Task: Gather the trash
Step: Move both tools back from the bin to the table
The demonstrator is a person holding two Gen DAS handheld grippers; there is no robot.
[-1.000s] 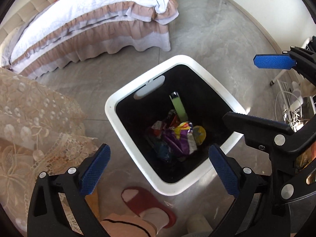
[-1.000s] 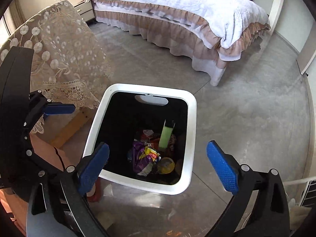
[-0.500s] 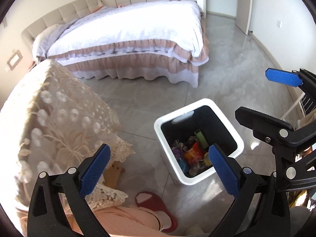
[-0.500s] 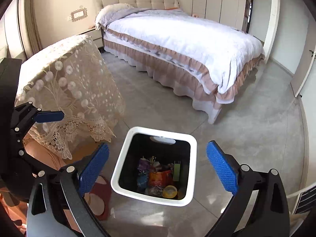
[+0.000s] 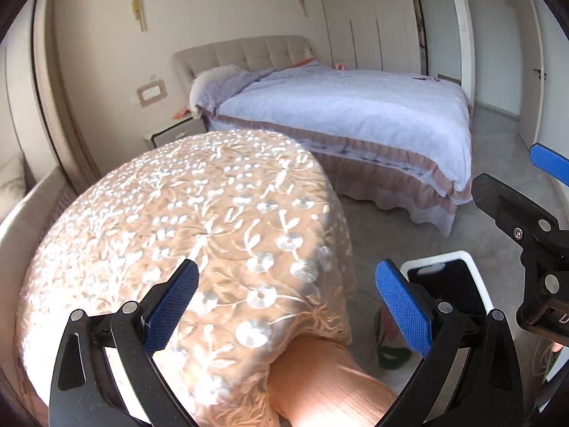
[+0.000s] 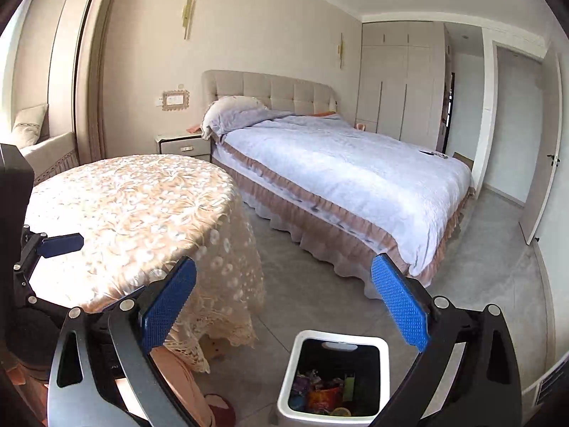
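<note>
A white trash bin (image 6: 290, 377) with a black inside stands on the grey floor, below and between my right gripper's blue pads; it holds several colourful wrappers (image 6: 320, 391) and a green bottle (image 6: 349, 388). Part of the bin (image 5: 476, 277) shows in the left wrist view behind the right pad. My left gripper (image 5: 288, 306) is open and empty, held over the lace-covered round table (image 5: 199, 220). My right gripper (image 6: 284, 306) is open and empty, raised above the bin.
A bed (image 6: 355, 170) with a white quilt fills the room's middle. A nightstand (image 6: 181, 146) stands by the headboard. A window seat (image 6: 46, 149) is at left. A person's leg (image 5: 330, 384) and red slipper (image 6: 220, 409) are near the table. A door (image 6: 540, 163) is at right.
Both grippers have risen and tilted up away from the bin, which has shrunk toward the bottom of the views. The table top and whole bed have come into view.
</note>
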